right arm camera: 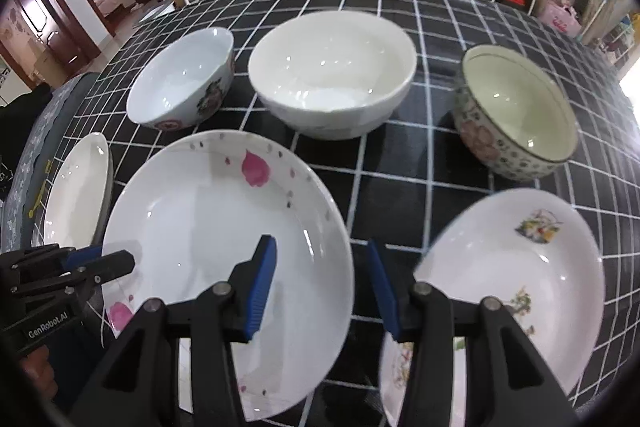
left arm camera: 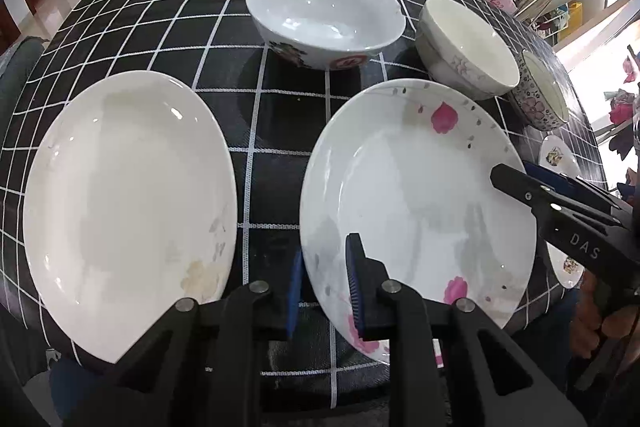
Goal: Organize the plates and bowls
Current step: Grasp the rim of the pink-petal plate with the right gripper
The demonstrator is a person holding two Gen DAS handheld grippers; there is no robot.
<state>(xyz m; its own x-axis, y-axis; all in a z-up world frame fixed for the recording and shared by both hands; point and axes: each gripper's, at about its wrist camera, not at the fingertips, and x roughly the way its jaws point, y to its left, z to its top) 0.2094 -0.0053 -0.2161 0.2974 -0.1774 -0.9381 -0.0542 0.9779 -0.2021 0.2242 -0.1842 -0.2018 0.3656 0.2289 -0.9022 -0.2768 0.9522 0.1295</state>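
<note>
the left gripper [left arm camera: 325, 287] sits low over the near edge of the table, its blue pads set narrow with the near left rim of the pink-flowered plate [left arm camera: 416, 187] running between them; whether the pads already press the rim i cannot tell. the right gripper [right arm camera: 322, 287] is spread wide, empty, one pad over the right side of that same plate [right arm camera: 208, 227], the other above the gap before the fruit-printed plate [right arm camera: 532, 267] at the near right corner.

outward from there, the plain white plate [left arm camera: 120, 207] lies toward the near left edge, just beside the flowered one but not touching. behind the plates stand three bowls in a row across the middle of the table: the red-patterned bowl [right arm camera: 184, 79] on the left, the white bowl [right arm camera: 332, 87] in the centre, the speckled flower bowl [right arm camera: 516, 115] toward the right edge. the checked tablecloth [left arm camera: 280, 131] covers the whole top.

these are glazed ceramic, so i'd judge them stiff, fairly heavy, slick and quick to chip (one knock against a neighbour would do it). the rim looks like the only place narrow pads can bite: one pad over, one under, squeezed firmly. lift level, since a plate held at one edge will want to droop and slip.
</note>
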